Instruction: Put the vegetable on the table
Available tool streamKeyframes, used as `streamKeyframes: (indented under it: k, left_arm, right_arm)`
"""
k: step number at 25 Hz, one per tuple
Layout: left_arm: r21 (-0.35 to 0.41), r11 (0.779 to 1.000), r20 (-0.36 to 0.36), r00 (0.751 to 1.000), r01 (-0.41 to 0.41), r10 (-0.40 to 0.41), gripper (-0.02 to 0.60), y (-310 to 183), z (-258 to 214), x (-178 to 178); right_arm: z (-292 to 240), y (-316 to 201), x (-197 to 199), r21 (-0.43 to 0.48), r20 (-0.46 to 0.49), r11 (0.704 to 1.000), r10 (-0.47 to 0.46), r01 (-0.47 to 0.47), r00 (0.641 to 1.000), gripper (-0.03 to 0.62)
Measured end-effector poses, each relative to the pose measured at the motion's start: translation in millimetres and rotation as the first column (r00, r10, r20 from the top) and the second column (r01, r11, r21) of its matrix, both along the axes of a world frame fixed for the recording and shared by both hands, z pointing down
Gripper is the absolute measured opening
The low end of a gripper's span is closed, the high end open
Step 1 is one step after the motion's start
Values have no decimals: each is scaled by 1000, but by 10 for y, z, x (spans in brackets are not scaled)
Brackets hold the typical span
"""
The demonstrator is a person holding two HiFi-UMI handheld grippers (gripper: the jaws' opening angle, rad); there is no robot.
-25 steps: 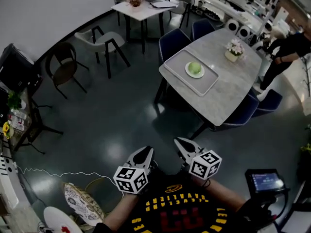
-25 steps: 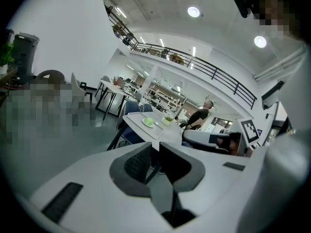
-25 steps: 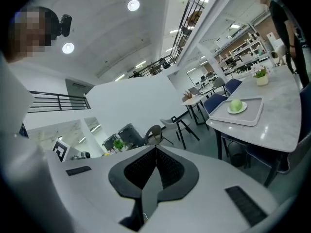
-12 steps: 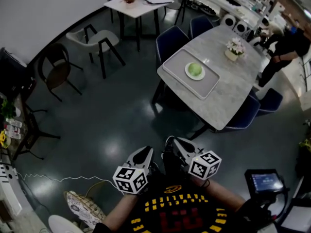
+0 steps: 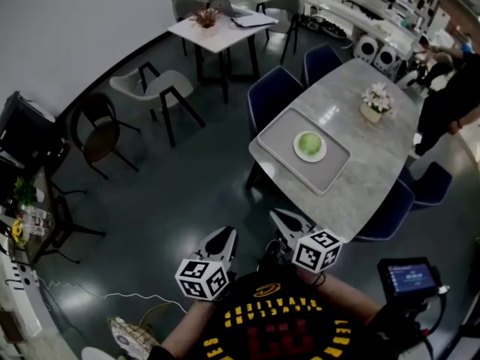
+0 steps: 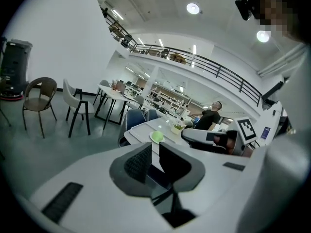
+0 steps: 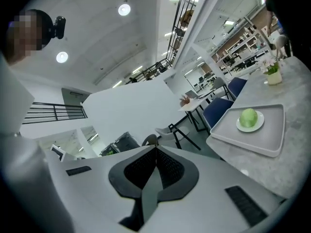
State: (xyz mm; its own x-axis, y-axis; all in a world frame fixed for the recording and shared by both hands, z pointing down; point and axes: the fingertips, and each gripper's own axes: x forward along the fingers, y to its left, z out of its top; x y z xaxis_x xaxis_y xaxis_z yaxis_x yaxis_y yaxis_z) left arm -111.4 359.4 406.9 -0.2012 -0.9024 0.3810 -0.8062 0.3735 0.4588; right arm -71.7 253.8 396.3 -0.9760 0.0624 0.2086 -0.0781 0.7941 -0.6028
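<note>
The vegetable (image 5: 309, 143), a round green head, sits on a white plate (image 5: 323, 154) in a grey tray (image 5: 281, 137) on the marble-look table (image 5: 352, 193), right of centre in the head view. At lower centre, well apart from it, the left gripper (image 5: 223, 235) has its jaws a narrow slit apart and holds nothing. Just to its right, the right gripper (image 5: 281, 217) has its jaws pressed together, empty.

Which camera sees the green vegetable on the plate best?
The right gripper view: the vegetable looks biggest and unblocked there, on its white plate in the tray. The head view shows it small, from above. The left gripper view shows only a tiny green blob.
</note>
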Motion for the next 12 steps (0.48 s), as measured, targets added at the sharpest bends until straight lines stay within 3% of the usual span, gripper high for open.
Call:
streamKeyframes:
  k: [7,12]
  left_arm:
    - [-11,999,17,999,-43,44,49,-824,-74,-339]
    - [-23,995,16,995,-94,95,49,-1291,-63,-434]
  right_arm:
    - [-6,-843,-298,-56,14,997,49,-48,999,5]
    - [77,-1384,-235,-100,5,985,144,-143,990,6]
